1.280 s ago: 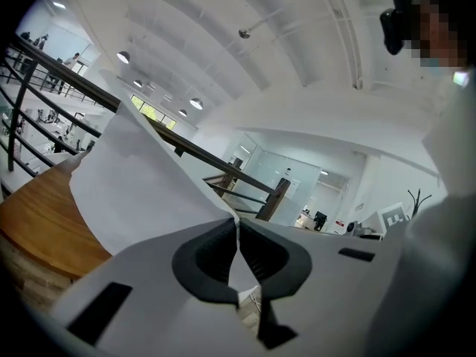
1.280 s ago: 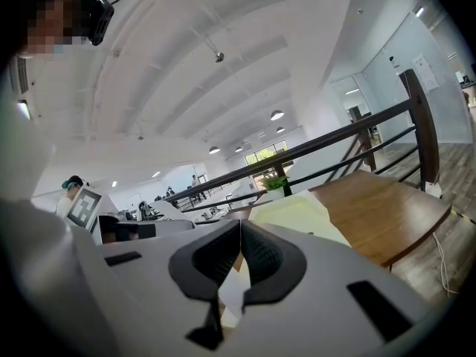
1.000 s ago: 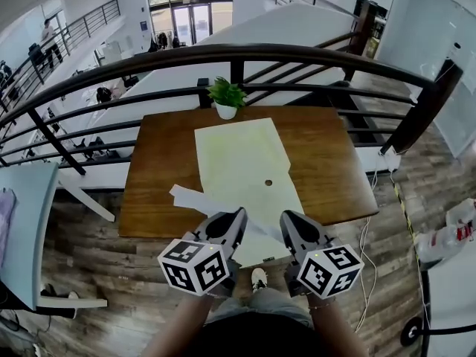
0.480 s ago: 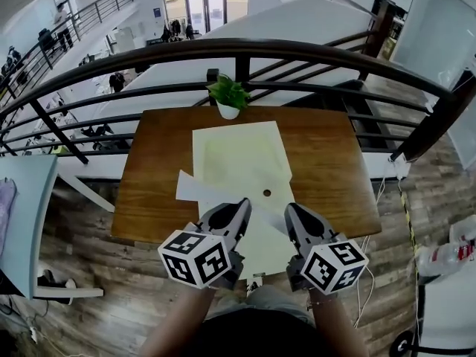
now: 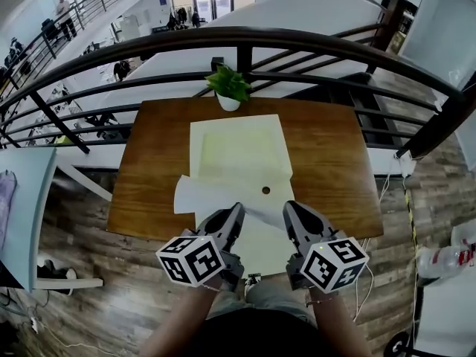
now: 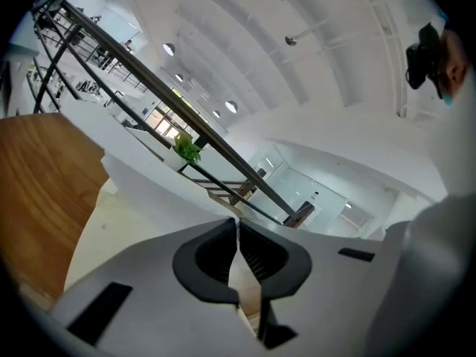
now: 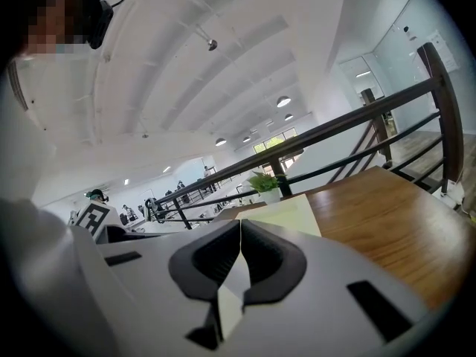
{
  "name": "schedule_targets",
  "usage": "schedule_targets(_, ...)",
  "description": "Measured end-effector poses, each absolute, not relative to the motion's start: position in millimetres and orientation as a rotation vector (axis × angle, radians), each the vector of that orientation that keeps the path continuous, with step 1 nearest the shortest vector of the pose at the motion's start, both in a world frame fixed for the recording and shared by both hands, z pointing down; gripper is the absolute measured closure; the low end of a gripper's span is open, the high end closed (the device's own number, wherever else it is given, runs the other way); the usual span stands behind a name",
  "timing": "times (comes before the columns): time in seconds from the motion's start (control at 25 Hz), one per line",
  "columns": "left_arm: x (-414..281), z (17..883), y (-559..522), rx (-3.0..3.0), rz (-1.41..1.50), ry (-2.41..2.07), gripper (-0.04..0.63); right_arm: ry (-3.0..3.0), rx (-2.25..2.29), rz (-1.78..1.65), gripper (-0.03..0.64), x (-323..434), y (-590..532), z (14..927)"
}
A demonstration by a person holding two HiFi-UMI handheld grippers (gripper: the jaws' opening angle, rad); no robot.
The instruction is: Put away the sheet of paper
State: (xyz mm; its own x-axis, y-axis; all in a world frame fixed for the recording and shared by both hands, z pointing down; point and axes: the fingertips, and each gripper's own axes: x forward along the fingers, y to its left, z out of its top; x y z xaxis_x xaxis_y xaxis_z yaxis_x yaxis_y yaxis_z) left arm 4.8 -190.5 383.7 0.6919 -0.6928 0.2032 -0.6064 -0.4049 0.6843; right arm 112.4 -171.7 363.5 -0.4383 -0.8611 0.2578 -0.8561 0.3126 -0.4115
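Note:
A white sheet of paper point(image 5: 208, 196) hangs over the near part of a large pale envelope point(image 5: 238, 149) that lies on the wooden table point(image 5: 335, 171). My left gripper point(image 5: 233, 216) is shut on the sheet's near edge, and my right gripper point(image 5: 292, 213) is shut on the same edge beside it. In the left gripper view the shut gripper point(image 6: 237, 225) has paper point(image 6: 245, 288) pinched between its pads. The right gripper view shows that gripper point(image 7: 240, 225) shut the same way, a strip of paper point(image 7: 229, 303) in the grip. The envelope has a small round clasp point(image 5: 266, 190).
A small potted plant point(image 5: 228, 88) stands at the table's far edge, just beyond the envelope. A dark metal railing point(image 5: 245, 39) runs behind the table, with a drop to a lower floor past it. A pale table point(image 5: 22, 222) stands at the left.
Both grippers have moved forward with the sheet. Its left end has swung up and across the envelope, so it now spreads wider over the envelope's near half.

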Motion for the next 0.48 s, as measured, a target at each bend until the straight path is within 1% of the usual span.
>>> schedule_targets(0.48,0.1,433.4,-174.6,1.923,-0.176,-0.974,0.572,2.556,-1.667,-0.888,0.589,112.3,-165.4,390.8)
